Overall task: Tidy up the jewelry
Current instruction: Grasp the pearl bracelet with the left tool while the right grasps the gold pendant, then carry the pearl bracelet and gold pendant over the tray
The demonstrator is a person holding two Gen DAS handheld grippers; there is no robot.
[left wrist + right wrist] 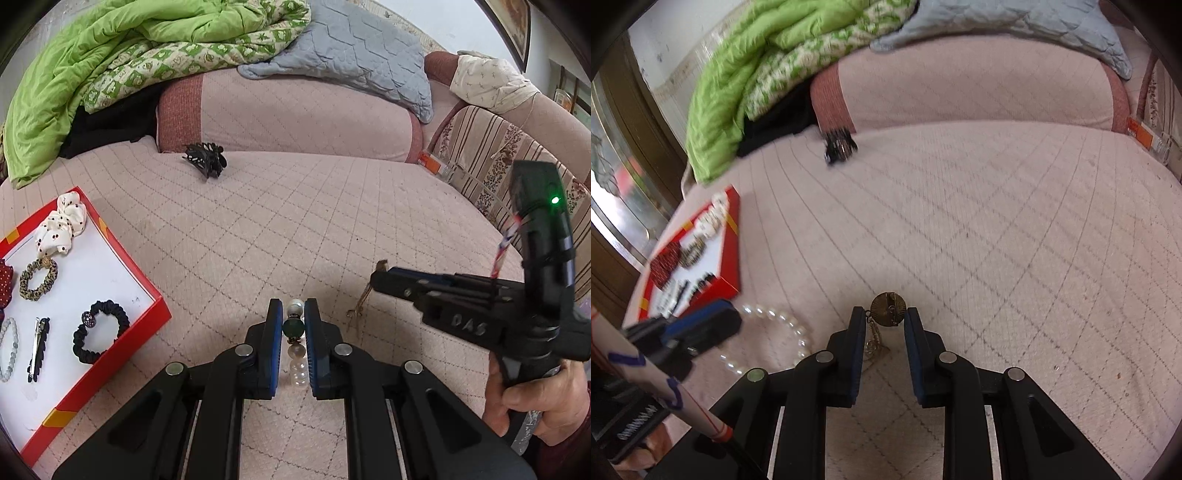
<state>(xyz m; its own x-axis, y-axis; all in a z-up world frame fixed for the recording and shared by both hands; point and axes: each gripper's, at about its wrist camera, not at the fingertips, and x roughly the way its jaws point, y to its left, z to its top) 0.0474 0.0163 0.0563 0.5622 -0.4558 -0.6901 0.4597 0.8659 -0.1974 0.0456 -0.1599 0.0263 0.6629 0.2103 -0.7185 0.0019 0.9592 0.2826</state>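
Observation:
My left gripper (293,314) is shut on a pearl bracelet (295,345) with a green bead, low over the pink quilted bed. The bracelet also shows in the right wrist view (775,328), lying looped on the bed beside the left gripper (701,326). My right gripper (884,317) has its jaws around a gold round brooch (888,304) with a chain, with a gap at the right jaw. In the left wrist view the right gripper (376,275) holds the gold piece (364,295) dangling. A red box (110,354) at left holds scrunchies, a clip and a bracelet.
A black claw hair clip (207,158) lies on the bed near the pink bolster (288,114). A green blanket (110,48) and grey pillow (351,51) are piled at the back. A striped sofa arm (491,147) stands at the right.

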